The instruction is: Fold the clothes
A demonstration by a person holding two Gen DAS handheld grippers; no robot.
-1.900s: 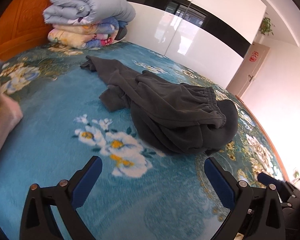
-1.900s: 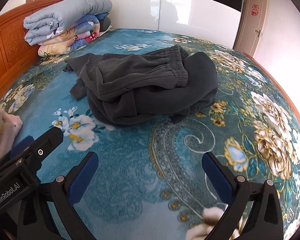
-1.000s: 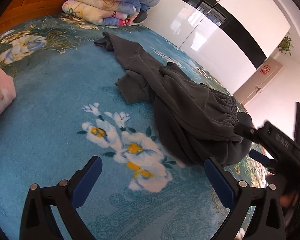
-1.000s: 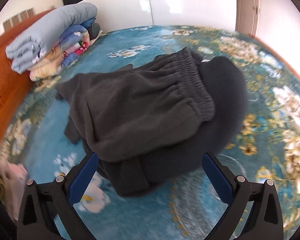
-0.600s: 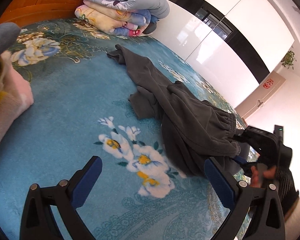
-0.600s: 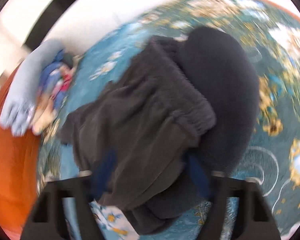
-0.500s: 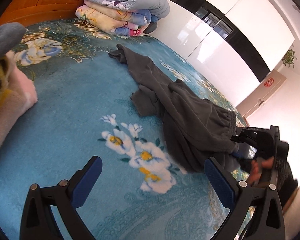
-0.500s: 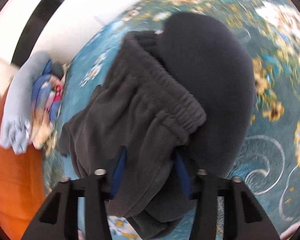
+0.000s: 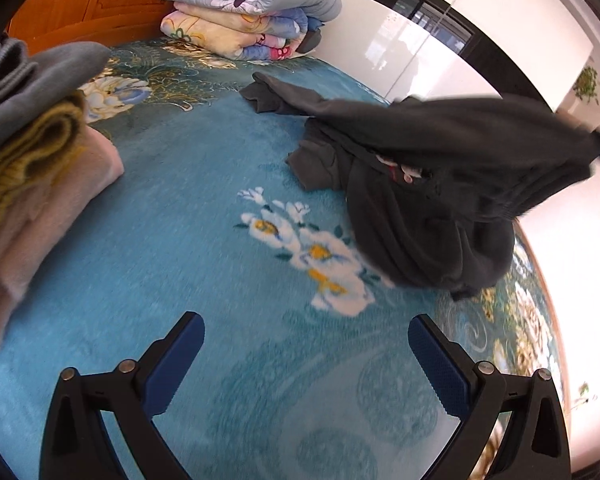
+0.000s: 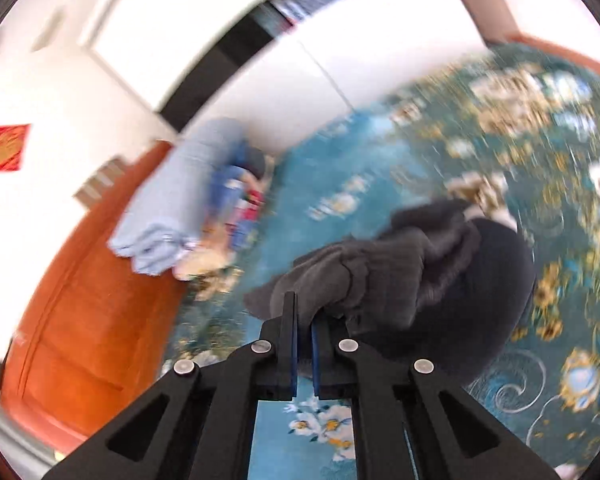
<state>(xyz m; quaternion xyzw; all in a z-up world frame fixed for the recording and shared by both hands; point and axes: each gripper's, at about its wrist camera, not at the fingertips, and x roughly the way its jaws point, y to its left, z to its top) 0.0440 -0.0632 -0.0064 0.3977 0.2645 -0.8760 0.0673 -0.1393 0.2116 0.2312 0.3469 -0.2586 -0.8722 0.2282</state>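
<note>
- Right gripper (image 10: 304, 320), black-framed with blue pads, is pinched almost closed on a fold of the dark grey fleece trousers (image 10: 400, 280) near their gathered elastic waistband, holding that end up off the bed.
- Left gripper (image 9: 306, 354) hangs with its blue-padded fingers (image 9: 178, 354) spread wide and nothing between them, above bare blanket well short of the garment.
- From the left wrist view, the dark grey fleece trousers (image 9: 440, 168) stretch from a raised edge at the far right down to a leg end trailing on the teal floral plush blanket (image 9: 188, 232) towards the headboard; a second dark garment appears to lie bunched beneath them, though where one ends and the other begins is hard to tell.
- Judged from this, the step in hand is separating one piece from the heap, ahead of any folding.
- Next move probably calls for the free left tool to catch the other side of the waistband, so the trousers can be drawn taut and laid flat on open blanket.
- Risk: the lower garment may drag along with the lifted one.
- Beside the left tool sits a stack of folded knitwear in grey, mustard and pink (image 9: 28, 152); rolled pastel quilts (image 9: 244, 12) lie against the orange wooden headboard (image 9: 100, 4).
</note>
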